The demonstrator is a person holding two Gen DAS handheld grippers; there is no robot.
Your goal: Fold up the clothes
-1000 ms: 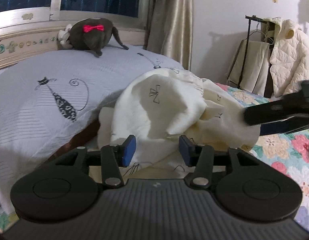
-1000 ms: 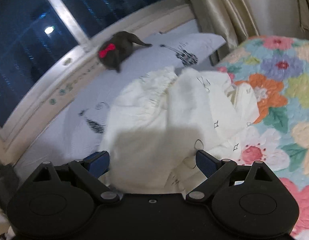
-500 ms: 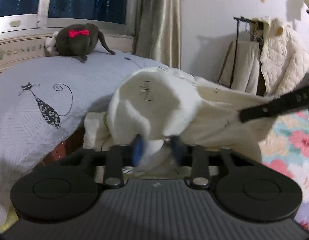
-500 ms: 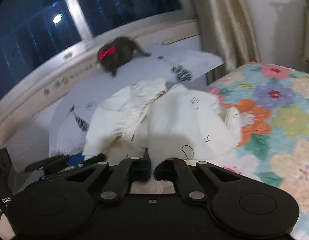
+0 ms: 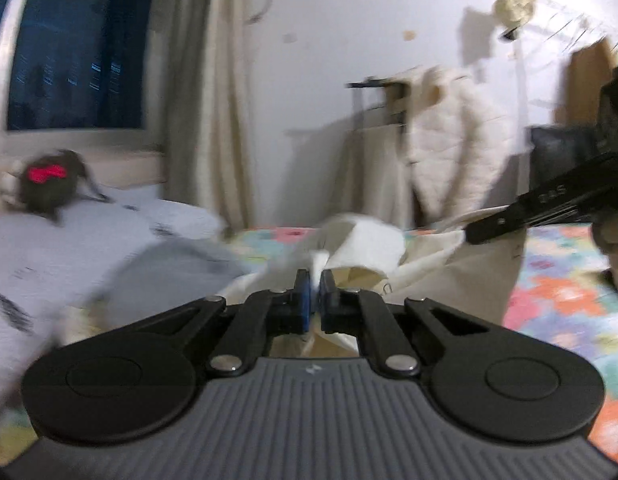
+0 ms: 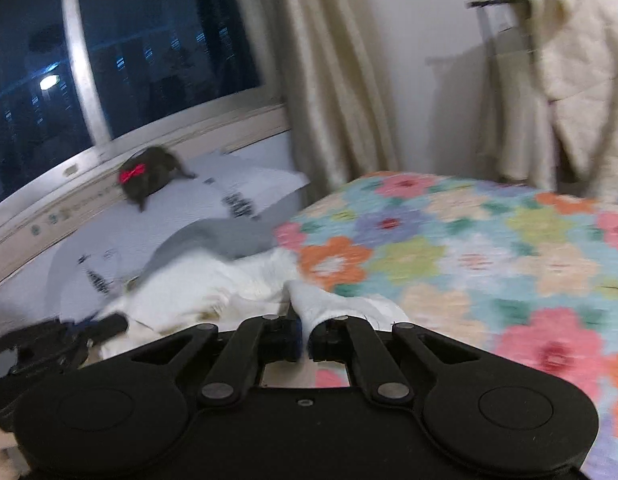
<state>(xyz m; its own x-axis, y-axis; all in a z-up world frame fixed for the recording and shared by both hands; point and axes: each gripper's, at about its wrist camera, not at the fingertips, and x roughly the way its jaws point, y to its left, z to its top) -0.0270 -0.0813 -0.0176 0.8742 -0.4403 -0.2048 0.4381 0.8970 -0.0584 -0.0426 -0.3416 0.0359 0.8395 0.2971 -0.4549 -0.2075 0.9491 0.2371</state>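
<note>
A: Where's the garment (image 5: pixel 449 264) now?

B: Up off the bed (image 6: pixel 489 248), strung between the two tools. A second ago it lay as a crumpled cream heap against the grey pillow (image 6: pixel 213 208) with both tools spread wide over it. Half a second ago both were closing into the cloth. Now each has a pinch and the heap is lifted and pulled out toward 3 o'clock in the left wrist view.

A: What does that mean for the folding?

B: I'd say the pick-up is done and the shaking-out has begun. No fold is made yet; the cloth hangs bunched and needs spreading flat first.

A: The left tool (image 5: pixel 315 294)?

B: Pressed nearly together, a thin ridge of white cloth nipped between the blue pads, sticking up toward 12 o'clock.

A: And the right tool (image 6: pixel 305 338)?

B: The same: closed on a white fold that pokes up at 12 o'clock. In the left view its finger reaches in from 3 o'clock and holds the cloth's far edge taut.

A: Anything around?

B: A dark plush toy (image 6: pixel 147 178) with a red bow at 10 o'clock by the window (image 6: pixel 121 56), and a quilted jacket (image 5: pixel 457 144) hanging at 1 o'clock. Both views are motion-blurred.
</note>
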